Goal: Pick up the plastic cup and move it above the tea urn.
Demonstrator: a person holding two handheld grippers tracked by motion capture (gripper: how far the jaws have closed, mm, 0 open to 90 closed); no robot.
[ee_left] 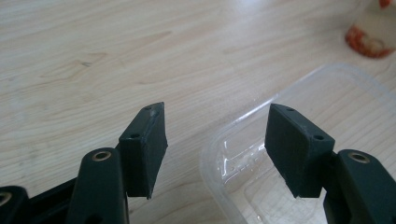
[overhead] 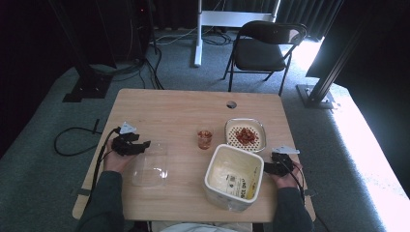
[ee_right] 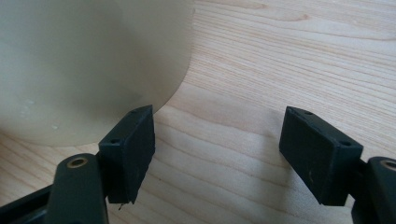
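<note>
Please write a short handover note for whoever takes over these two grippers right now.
Left gripper: open, holding nothing, at the clear lid's far-left corner.
Right gripper: open, holding nothing, beside the cream tub.
Things: small cup with red contents at the table's centre; strainer bowl with red pieces behind the tub.
Done: lid is off, flat on the table.
Left: probably moving the red pieces into the tub, then relidding.

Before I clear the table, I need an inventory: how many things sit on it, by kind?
Clear plastic lid: 1
Small glass cup: 1
Perforated tray holding red pieces: 1
Cream tub: 1
Total: 4
</note>
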